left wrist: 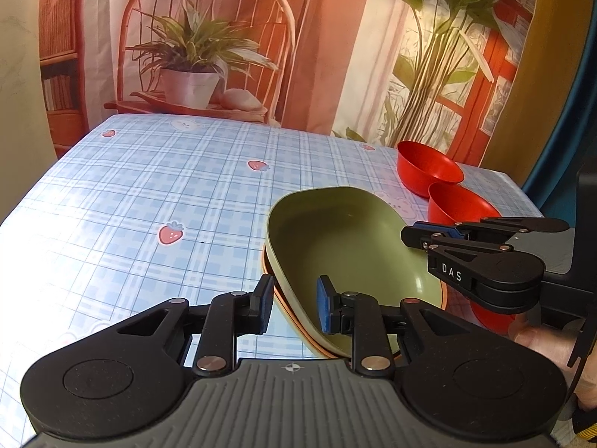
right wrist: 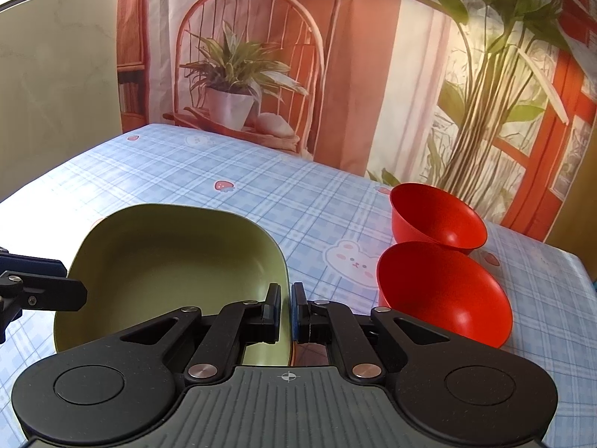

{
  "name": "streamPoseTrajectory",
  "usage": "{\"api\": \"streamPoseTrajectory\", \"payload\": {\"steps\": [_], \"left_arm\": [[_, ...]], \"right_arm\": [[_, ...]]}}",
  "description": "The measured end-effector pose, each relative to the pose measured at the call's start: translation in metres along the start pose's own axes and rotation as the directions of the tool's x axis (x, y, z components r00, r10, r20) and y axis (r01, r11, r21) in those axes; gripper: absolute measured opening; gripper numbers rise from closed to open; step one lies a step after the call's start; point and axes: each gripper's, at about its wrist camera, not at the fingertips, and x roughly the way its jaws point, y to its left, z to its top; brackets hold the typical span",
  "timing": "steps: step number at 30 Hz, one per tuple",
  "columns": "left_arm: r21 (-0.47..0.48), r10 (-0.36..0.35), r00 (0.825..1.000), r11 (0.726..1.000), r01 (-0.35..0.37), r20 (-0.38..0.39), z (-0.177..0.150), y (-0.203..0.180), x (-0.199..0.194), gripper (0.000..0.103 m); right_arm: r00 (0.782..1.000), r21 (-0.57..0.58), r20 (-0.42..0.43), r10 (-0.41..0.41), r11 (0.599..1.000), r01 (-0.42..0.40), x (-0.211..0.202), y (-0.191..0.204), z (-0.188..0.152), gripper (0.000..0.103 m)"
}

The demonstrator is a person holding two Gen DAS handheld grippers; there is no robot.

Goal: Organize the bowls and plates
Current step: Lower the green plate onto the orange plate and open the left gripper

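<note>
A green square plate [left wrist: 347, 239] sits stacked on an orange plate [left wrist: 287, 311], of which only the rim shows, on the blue checked tablecloth. My left gripper [left wrist: 294, 304] is open, its fingers straddling the stack's near-left rim without pinching it. My right gripper [right wrist: 286, 311] is shut on the green plate's [right wrist: 175, 261] right rim; it also shows in the left wrist view [left wrist: 429, 240]. Two red bowls [right wrist: 444, 291] [right wrist: 436, 216] stand to the right of the plates.
The table [right wrist: 261, 194] runs far and left of the plates. Its right edge is just beyond the red bowls [left wrist: 429, 166]. A printed backdrop with a chair and plants hangs behind the table's far edge.
</note>
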Motion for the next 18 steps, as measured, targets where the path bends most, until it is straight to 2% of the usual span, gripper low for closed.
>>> {"api": "streamPoseTrajectory", "payload": {"steps": [2,3,6,13,18], "left_arm": [[-0.005,0.006,1.0,1.0,-0.006,0.006,0.0,0.0,-0.003,0.037],[-0.005,0.009,1.0,1.0,-0.009,0.01,0.001,-0.001,-0.004,0.041],[0.0,0.022,1.0,1.0,-0.022,0.02,0.003,-0.003,-0.009,0.045],[0.015,0.043,0.998,0.999,-0.043,0.044,0.007,-0.01,-0.022,0.06],[0.029,0.059,0.996,0.998,-0.061,0.063,0.007,-0.016,-0.032,0.07]], "right_arm": [[1.0,0.006,0.005,0.0,1.0,0.0,-0.003,0.0,0.0,0.008],[1.0,0.009,0.006,0.002,1.0,-0.002,-0.005,0.0,0.0,0.013],[1.0,0.025,0.016,0.003,1.0,-0.004,-0.011,-0.002,-0.001,0.018],[0.999,0.073,0.037,0.009,0.997,-0.012,-0.029,-0.015,0.001,0.044],[0.998,0.109,0.059,0.012,0.994,-0.018,-0.041,-0.024,-0.003,0.058]]}}
